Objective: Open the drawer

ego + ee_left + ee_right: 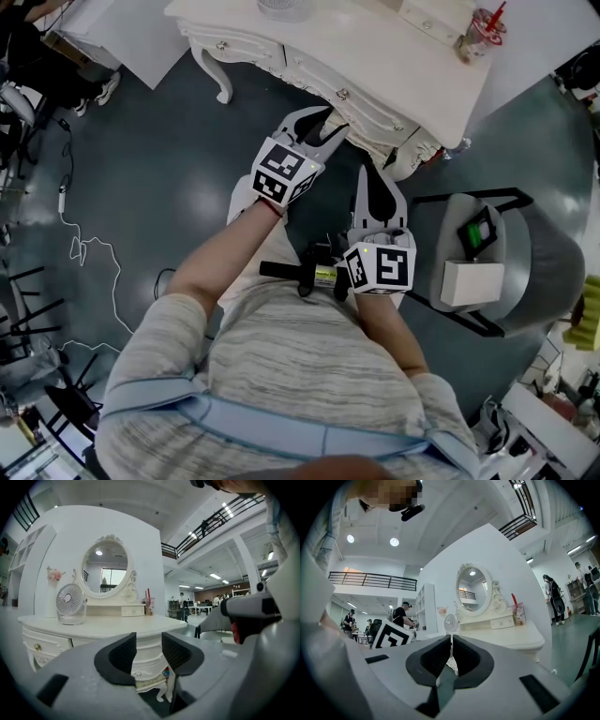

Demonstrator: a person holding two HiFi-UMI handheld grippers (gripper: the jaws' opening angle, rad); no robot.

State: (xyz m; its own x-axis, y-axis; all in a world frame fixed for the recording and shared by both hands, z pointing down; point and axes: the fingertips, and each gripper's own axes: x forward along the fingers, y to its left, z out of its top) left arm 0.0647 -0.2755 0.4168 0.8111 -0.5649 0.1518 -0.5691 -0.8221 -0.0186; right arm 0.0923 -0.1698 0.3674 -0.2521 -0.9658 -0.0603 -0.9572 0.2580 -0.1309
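A white carved dressing table (375,56) stands in front of me, and its drawer fronts with small knobs (342,94) lie flush along the front. My left gripper (328,127) is just short of the table's front, near the middle knob. In the left gripper view its jaws (149,651) stand open with nothing between them, and a drawer knob (137,673) shows through the gap. My right gripper (375,178) hangs lower and further back from the table. Its jaws (451,641) are shut and hold nothing.
A small fan (71,604), an oval mirror (105,569) and a cup with a red straw (480,33) stand on the tabletop. At the right a grey chair (534,253) carries a white box (472,281) and a small device (481,230). Cables (89,248) trail over the floor at the left.
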